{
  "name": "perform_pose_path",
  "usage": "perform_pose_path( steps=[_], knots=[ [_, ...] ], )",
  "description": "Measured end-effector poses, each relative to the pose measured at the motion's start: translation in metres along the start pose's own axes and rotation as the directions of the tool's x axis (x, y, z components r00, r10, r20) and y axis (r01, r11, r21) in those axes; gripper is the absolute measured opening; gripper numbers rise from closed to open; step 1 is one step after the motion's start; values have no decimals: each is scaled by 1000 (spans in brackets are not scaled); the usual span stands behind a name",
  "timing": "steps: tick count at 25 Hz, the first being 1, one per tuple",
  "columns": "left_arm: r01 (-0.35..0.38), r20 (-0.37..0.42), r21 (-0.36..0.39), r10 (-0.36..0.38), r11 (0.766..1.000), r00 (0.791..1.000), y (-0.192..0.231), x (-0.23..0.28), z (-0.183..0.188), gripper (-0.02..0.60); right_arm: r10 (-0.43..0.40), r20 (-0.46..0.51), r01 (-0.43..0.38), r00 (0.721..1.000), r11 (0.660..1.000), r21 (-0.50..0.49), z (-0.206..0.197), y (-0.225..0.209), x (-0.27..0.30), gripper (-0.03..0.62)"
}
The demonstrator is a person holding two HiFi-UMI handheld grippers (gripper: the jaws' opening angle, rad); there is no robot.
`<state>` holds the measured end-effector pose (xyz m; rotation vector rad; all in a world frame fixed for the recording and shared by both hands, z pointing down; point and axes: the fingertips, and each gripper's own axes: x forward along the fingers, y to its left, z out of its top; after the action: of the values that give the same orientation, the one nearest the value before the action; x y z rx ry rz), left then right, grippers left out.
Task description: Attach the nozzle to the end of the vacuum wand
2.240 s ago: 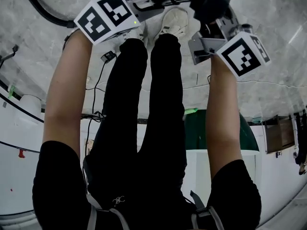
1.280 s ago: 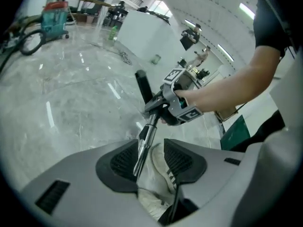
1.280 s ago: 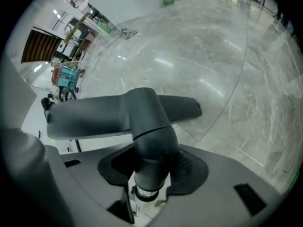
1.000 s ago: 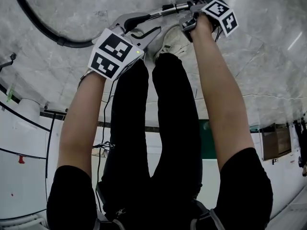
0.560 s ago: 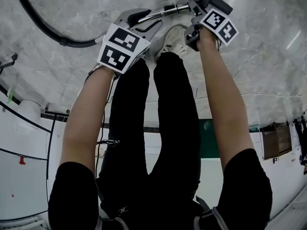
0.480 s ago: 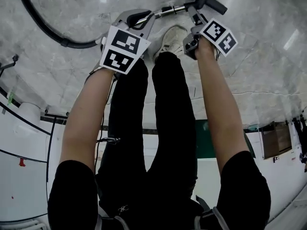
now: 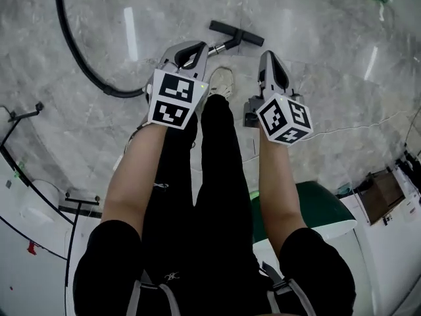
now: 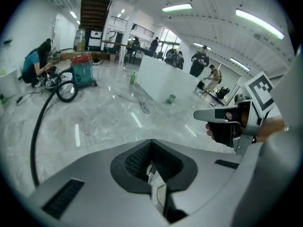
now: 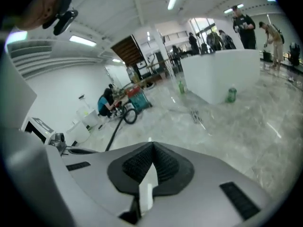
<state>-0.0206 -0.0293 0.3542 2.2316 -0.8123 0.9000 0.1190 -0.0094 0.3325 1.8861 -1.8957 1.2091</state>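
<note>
Marble floor [image 7: 329,58] at twelve o'clock is bearing the wand [image 7: 222,45] and nozzle [image 7: 237,33], seemingly joined, so you are holding left gripper [image 7: 194,48] and right gripper [image 7: 270,58] pressed together, empty, above them.

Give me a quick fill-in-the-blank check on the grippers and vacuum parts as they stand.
1. The fingers of the left gripper and the right gripper are ___, with nothing between them.
2. The nozzle lies on the ___, beyond the person's shoe.
3. The hose at the head view's left is ___ in colour.
Missing words: shut (both have just closed); floor; black.
</note>
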Motion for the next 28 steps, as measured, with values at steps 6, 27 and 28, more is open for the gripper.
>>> perform_pose_path(
  steps=[6,27,28],
  knots=[
    [-76,189,32,68,997,980,-26,-129,145,9,76,233,-62,969,996,-64,153,96,-94,14],
    [-236,601,252,40,938,798,-183,-501,427,9,152,573,-59,806,982,-177,410,253,-403,14],
    [-241,606,261,36,935,795,-188,-504,431,9,158,579,-63,800,981,-181,415,254,-407,14]
  ],
)
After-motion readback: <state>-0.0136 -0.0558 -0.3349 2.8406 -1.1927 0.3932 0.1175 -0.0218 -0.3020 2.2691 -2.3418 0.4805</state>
